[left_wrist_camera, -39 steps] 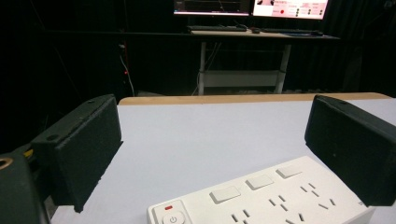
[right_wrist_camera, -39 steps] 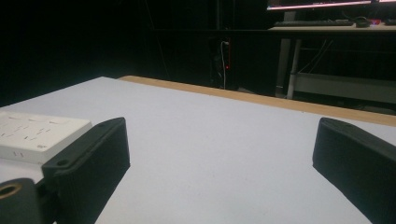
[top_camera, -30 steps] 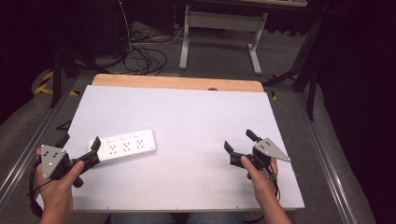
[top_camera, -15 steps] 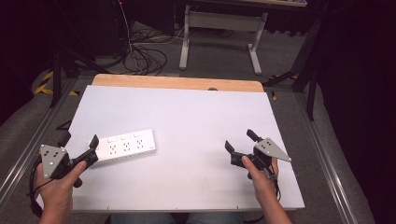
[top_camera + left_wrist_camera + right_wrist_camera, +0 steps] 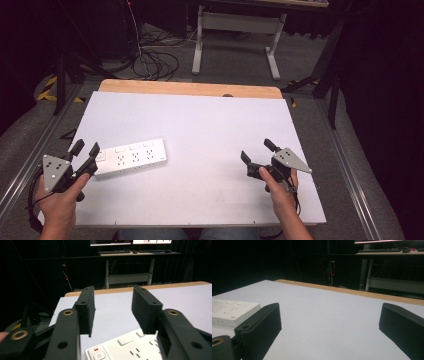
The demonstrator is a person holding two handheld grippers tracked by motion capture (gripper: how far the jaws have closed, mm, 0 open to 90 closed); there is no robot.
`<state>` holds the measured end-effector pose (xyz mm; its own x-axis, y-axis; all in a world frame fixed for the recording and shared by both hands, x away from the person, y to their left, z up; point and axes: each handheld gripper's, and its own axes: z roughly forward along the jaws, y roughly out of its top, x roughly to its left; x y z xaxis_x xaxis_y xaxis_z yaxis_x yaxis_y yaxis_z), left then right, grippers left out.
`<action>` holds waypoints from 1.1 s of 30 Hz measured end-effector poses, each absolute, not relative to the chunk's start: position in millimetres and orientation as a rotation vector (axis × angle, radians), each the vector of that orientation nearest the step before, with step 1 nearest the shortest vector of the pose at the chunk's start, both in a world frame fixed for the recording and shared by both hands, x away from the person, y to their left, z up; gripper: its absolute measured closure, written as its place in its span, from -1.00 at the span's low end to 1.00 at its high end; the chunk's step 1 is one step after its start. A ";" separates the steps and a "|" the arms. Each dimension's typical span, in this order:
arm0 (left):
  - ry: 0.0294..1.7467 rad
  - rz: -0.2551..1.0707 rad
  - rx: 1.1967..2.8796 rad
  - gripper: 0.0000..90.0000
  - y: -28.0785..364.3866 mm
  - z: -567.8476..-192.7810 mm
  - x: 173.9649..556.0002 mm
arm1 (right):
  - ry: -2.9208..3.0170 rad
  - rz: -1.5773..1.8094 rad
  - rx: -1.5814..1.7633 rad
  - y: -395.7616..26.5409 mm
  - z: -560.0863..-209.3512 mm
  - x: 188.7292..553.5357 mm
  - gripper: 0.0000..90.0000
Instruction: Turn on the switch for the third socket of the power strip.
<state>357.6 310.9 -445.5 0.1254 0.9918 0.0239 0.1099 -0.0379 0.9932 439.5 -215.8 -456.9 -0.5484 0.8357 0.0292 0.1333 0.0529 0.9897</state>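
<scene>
**Left gripper at the switch end of the power strip**

The white plastic power strip (image 5: 131, 158) with its row of sockets lies flat on the near-left part of the white table top (image 5: 200, 125), its length running left to right and slightly skewed, so that the right end sits a little farther away. Its left end carries a grey power switch with a small red mark beside it — the left gripper view shows that end (image 5: 120, 350) just below and ahead of the jaws.

The left gripper (image 5: 86, 155), black with a grey three-cornered plate on top, is held in the person's left hand (image 5: 62, 202) at the near-left edge of the table. Its jaws have just been closing; they now stand partly spread, with a clear gap and nothing between the pads (image 5: 87, 308). The tips sit just beside the strip's switch end; whether they touch it I cannot tell.

The right gripper (image 5: 256, 152), of the same build, rests in the person's right hand (image 5: 280, 190) at the near-right side, well apart from the strip. Its jaws are spread wide — bare table lies between them in the right gripper view, with the strip's far end (image 5: 234, 310) off to the left.

A wooden strip (image 5: 190, 89) edges the far side of the table; beyond it are dark floor, loose cables (image 5: 155, 62) and a grey desk frame (image 5: 235, 30).
</scene>
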 end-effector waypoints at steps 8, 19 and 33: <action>1.180 1.091 1.370 0.54 313.6 -444.9 356.5 | 1.750 1.544 0.975 -215.9 -456.9 439.5 -0.90; 1.193 1.093 1.377 0.92 316.3 -444.3 355.6 | 1.754 1.544 0.973 -215.9 -456.9 439.6 -0.90; 1.178 1.058 1.414 1.00 314.4 -443.4 359.4 | 1.764 1.541 0.973 -214.9 -457.6 439.7 -0.89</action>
<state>359.4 314.4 -443.4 0.1519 0.9878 0.0337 0.1386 -0.0550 0.9888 439.7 -214.9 -457.6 -0.5545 0.8317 0.0294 0.1407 0.0589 0.9883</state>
